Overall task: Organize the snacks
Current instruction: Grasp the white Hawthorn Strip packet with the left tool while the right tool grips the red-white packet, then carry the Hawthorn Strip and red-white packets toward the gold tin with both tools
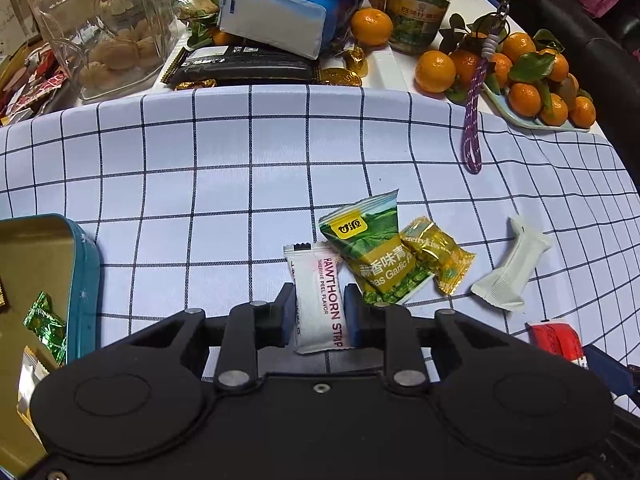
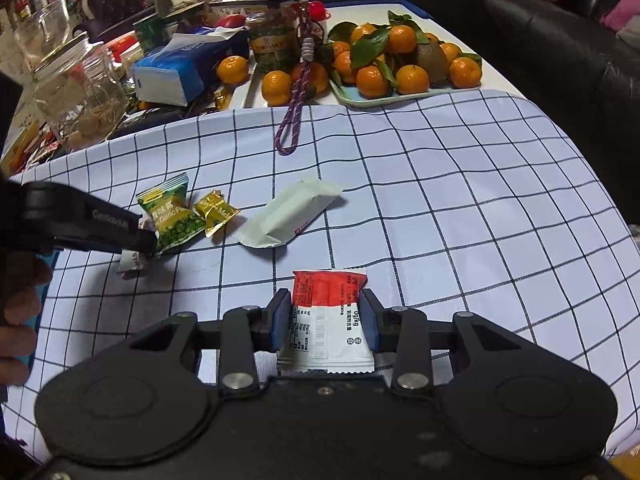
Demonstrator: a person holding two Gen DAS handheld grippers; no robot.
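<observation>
My left gripper [image 1: 319,300] is shut on a white hawthorn strip packet [image 1: 318,300], low over the checked cloth [image 1: 200,184]. Beside it lie a green garlic peas packet [image 1: 372,248], a gold candy [image 1: 438,254] and a plain white packet [image 1: 510,266]. A teal tin [image 1: 86,280] with a gold inside stands at the left and holds a green candy [image 1: 46,326]. My right gripper [image 2: 326,314] is shut on a red and white snack packet [image 2: 328,316]. The right wrist view also shows the left gripper [image 2: 132,236], the peas packet [image 2: 172,216], the gold candy [image 2: 216,210] and the white packet [image 2: 288,216].
At the back stand a glass jar of biscuits [image 1: 112,28], a blue tissue pack [image 1: 288,4], a black packet [image 1: 244,68], a pickle jar [image 1: 418,4] and a tray of mandarins [image 2: 404,64]. A purple lanyard [image 1: 474,116] hangs onto the cloth. A black sofa [image 2: 560,32] lies behind.
</observation>
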